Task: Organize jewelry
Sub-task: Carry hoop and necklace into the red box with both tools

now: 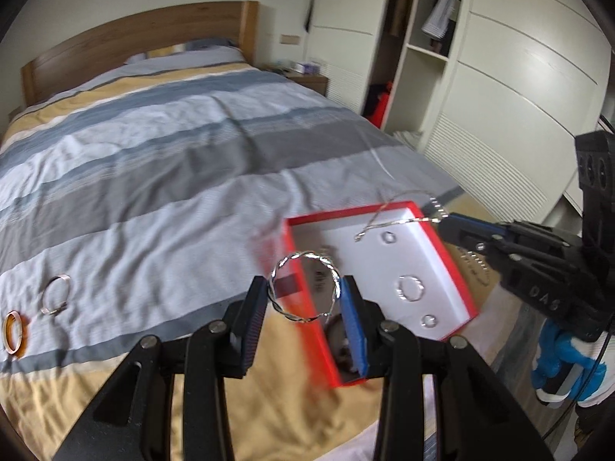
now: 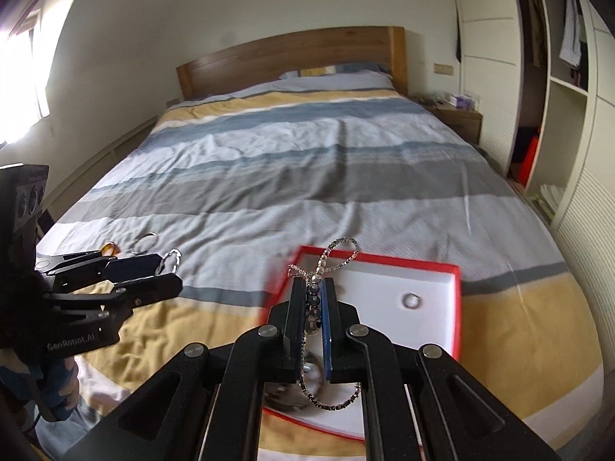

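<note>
A twisted silver wire bangle (image 1: 305,287) stands upright between the fingers of the left gripper (image 1: 305,299), whose jaws are clamped on its two sides at about half width; it hangs in the air just at the near-left rim of the shallow red cardboard box with a white lining (image 1: 455,269), probably so it can be lowered flat inside. The right gripper (image 2: 312,307) has its jaws nearly together, pinched on a beaded silver chain bracelet (image 2: 326,265); one loop of the chain sticks up past the fingertips and another droops below them over the box (image 2: 457,299). The narrow pinch suits a limp chain that would slip from a wider hold.

The box lies on the striped grey, blue and yellow bedspread (image 1: 161,161) near the foot of the bed. Several small silver rings (image 1: 410,288) already rest on its white floor, so the sorting appears partly done. Well to the left on the bedspread, still outside the box, lie a thin rose-gold bangle (image 1: 55,294) and, just beside it, an amber-coloured ring-shaped bangle (image 1: 14,332). Behind stand a wooden headboard (image 1: 130,42) and a white wardrobe (image 1: 519,77).
</note>
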